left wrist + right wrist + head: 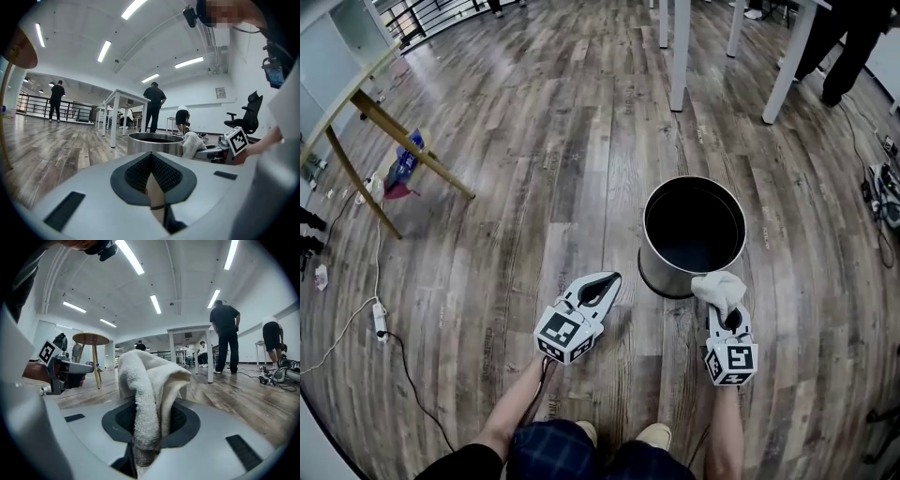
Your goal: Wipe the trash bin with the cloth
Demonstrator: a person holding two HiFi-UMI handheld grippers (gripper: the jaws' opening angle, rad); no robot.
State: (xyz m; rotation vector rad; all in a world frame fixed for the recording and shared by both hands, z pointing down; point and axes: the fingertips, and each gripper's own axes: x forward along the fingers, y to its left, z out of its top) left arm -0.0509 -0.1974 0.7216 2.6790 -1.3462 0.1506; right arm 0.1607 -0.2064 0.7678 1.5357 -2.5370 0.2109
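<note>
Wipe step looked about to begin: R claw [727, 314] was clamped on cloth [719, 287] at 5 o'clock of trash bin [659, 272] on floor [534, 141]; L claw [607, 283] pinched closed, empty, at 8 o'clock; next prob. needed cloth pressed to wall.

Left hand-held gripper [612, 279]: pale grey shell; black ribbed pads [164, 172]; marker cube [565, 336] in black-and-white squares.
Right hand-held gripper [724, 307]: same shell, same cube.
Clothing: black sleeve [464, 461]; dark blue checked trousers [553, 450]; tan shoes [654, 436].
</note>
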